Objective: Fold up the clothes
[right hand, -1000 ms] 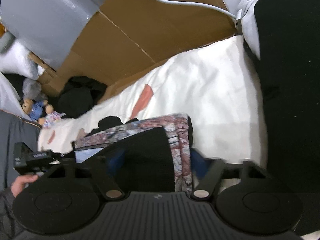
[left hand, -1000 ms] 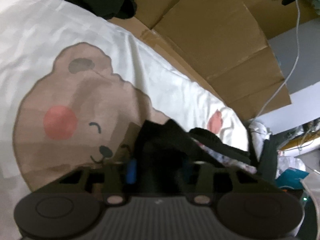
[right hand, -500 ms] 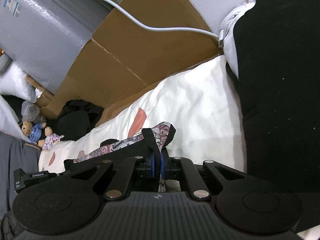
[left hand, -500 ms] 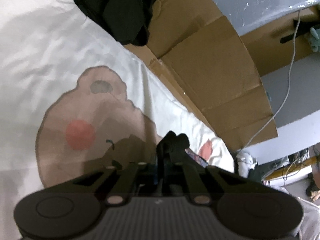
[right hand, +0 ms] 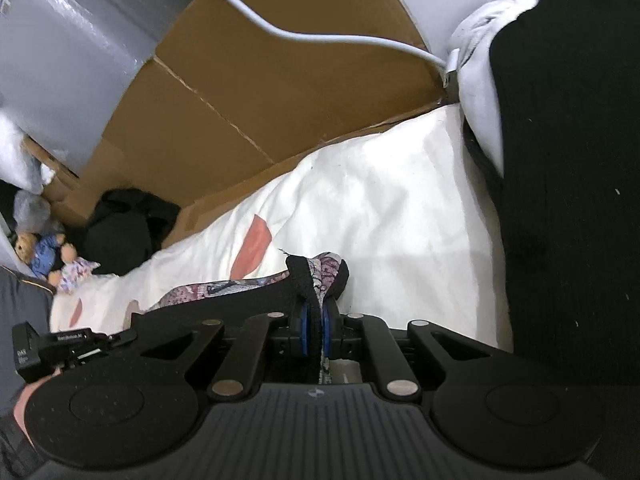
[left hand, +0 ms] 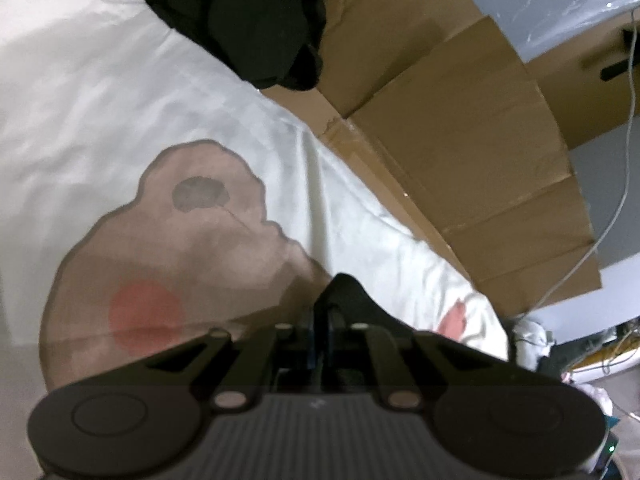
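Observation:
A patterned pink-and-grey garment (right hand: pixel 224 290) with black trim lies stretched across the white bear-print sheet (left hand: pixel 180 260). In the right wrist view my right gripper (right hand: pixel 316 322) has its blue pads (right hand: pixel 305 330) pinching one bunched end of it, and the jaws are opening slightly. In the left wrist view my left gripper (left hand: pixel 322 330) pinches a black fold of the garment (left hand: pixel 346 294), which hides the fingertips; these jaws are also easing open. The left gripper's body (right hand: pixel 40 346) and a hand (right hand: pixel 24 400) show at the far left of the right wrist view.
A pile of black clothes (left hand: pixel 248 20) lies at the sheet's far end against flattened cardboard (left hand: pixel 460 160). A white cable (right hand: pixel 320 36) hangs over the cardboard. A large black cloth (right hand: pixel 568 200) covers the right side. Stuffed toys (right hand: pixel 44 252) lie at far left.
A second ago both pairs of jaws stood wide around the garment's ends. They have closed onto the cloth. Both views have shifted towards the cardboard.

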The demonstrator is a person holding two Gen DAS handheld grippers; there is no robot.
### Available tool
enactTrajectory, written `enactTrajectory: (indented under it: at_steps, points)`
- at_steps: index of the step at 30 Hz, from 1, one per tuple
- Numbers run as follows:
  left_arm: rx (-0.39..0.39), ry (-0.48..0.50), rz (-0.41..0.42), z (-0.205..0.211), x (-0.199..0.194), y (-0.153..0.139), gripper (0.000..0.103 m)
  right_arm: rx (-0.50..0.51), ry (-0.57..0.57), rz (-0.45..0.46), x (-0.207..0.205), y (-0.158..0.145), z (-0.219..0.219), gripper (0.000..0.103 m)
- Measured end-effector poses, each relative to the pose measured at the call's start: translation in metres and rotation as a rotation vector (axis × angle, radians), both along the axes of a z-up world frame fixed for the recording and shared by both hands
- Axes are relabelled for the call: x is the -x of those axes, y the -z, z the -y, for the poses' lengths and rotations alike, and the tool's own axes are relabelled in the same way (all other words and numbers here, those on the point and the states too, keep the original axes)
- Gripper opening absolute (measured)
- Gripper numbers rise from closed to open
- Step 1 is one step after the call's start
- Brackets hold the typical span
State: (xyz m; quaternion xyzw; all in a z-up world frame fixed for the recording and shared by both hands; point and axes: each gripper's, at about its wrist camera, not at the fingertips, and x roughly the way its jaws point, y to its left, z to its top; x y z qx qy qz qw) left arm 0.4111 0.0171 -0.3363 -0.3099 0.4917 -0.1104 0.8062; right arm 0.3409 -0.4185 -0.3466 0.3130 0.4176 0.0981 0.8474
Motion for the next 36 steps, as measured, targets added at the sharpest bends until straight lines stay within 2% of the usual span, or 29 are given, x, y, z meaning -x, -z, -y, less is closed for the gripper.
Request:
enactTrajectory:
  at_steps: [1, 3, 4, 6, 10, 14, 17, 20, 25, 31, 33, 34, 36]
  points:
    - [-0.004, 0.000, -0.005, 0.001, 0.000, -0.003, 0.014, -0.003, 0.011, -0.006, 0.000, -0.002, 0.001, 0.026]
    - [-0.011, 0.007, -0.006, 0.000, 0.004, -0.012, 0.019, -0.008, 0.026, 0.002, 0.004, -0.005, 0.002, 0.052]
    - [-0.015, 0.010, -0.006, 0.000, 0.006, -0.017, 0.025, -0.010, 0.034, 0.004, 0.006, -0.008, 0.003, 0.056]
    - [-0.025, 0.015, -0.010, -0.001, 0.010, -0.024, 0.028, -0.013, 0.052, 0.002, 0.013, -0.013, 0.006, 0.062]
    - [-0.057, 0.041, -0.031, 0.001, 0.023, -0.041, 0.031, 0.014, 0.075, 0.002, 0.027, -0.030, 0.009, 0.062]
    - [-0.097, 0.066, -0.029, 0.007, 0.040, -0.057, 0.043, 0.037, 0.076, 0.021, 0.049, -0.052, 0.007, 0.062]
    - [-0.108, 0.072, -0.006, 0.010, 0.054, -0.063, 0.043, 0.090, 0.052, 0.024, 0.061, -0.058, 0.000, 0.062]
    - [-0.123, 0.063, 0.002, 0.011, 0.061, -0.065, 0.043, 0.154, 0.016, 0.019, 0.068, -0.053, -0.012, 0.062]
    - [-0.134, 0.076, 0.049, 0.011, 0.057, -0.061, 0.043, 0.160, -0.001, 0.052, 0.067, -0.047, -0.018, 0.062]
    - [-0.142, 0.100, 0.131, 0.019, 0.041, -0.055, 0.044, 0.174, 0.007, 0.046, 0.038, -0.034, -0.021, 0.062]
    - [-0.173, 0.110, 0.175, 0.023, 0.038, -0.053, 0.048, 0.170, 0.009, 0.042, 0.031, -0.029, -0.023, 0.062]
    - [-0.174, 0.119, 0.177, 0.025, 0.037, -0.050, 0.053, 0.169, 0.006, 0.039, 0.024, -0.025, -0.023, 0.062]
    - [-0.174, 0.138, 0.179, 0.029, 0.034, -0.042, 0.055, 0.163, 0.010, 0.035, 0.017, -0.020, -0.024, 0.062]
